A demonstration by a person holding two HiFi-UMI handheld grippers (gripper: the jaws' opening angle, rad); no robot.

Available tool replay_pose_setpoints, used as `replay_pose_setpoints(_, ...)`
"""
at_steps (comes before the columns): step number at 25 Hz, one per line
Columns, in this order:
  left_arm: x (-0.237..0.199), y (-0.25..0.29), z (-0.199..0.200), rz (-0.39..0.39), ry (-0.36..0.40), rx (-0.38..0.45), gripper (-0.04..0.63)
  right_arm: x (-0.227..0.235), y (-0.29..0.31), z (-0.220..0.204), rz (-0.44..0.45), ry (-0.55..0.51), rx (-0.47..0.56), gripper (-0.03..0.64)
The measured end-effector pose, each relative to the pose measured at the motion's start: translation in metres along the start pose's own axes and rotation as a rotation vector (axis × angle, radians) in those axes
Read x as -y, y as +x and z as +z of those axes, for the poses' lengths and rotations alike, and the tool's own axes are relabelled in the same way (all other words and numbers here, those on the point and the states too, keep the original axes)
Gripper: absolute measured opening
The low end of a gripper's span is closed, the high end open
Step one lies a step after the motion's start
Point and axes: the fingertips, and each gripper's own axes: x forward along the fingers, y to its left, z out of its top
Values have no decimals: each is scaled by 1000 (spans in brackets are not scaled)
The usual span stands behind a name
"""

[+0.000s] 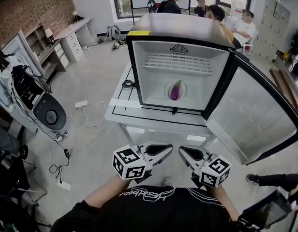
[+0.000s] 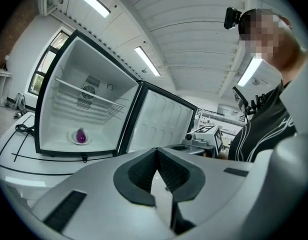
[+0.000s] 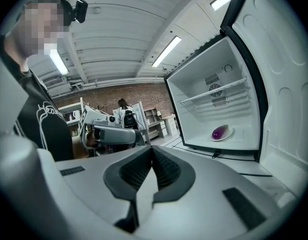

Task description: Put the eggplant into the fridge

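A purple eggplant [image 1: 176, 89] lies on a small white plate [image 1: 167, 88] on the floor of the open white mini fridge [image 1: 139, 71]. Its door [image 1: 250, 115] swings wide to the right. Both grippers are held close to the person's body, well short of the fridge. My left gripper [image 1: 170, 149] is shut with nothing in it, and so is my right gripper [image 1: 181, 151]; their tips point towards each other. The left gripper view shows its jaws [image 2: 156, 151] closed and the eggplant [image 2: 81, 135] far off. In the right gripper view the jaws [image 3: 152, 149] meet, with the eggplant [image 3: 219, 132] beyond.
The fridge stands on a white table [image 1: 119, 111] with black lines. A stand with equipment [image 1: 30, 95] and cables on the floor [image 1: 67, 153] are at the left. Several people sit behind the fridge [image 1: 207, 6]. A shoe [image 1: 254, 179] shows at the right.
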Motion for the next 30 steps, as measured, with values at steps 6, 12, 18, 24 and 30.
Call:
replay_pose_setpoints(6,38,-48,-14,-35,14,-3,8,-62,-4,-17,-22,-22,16,8)
replay_pose_setpoints(12,77,-94,-30,-69,46,-6,8,-121,-13,-30,-78,-22,38,8)
replay_pose_setpoints(18,103,-127,-39,-82,81,1,8,-158,-21,-44,-98,-53,50,8)
replay_pose_setpoints(24,118,-154,-39,-105,67,39,8,-185,-24,-47,-124,-70,44,8)
replay_pose_setpoints(30,124,-172,-34,-116,55,72,8,-197,-23,-48,-152,-107,36,8)
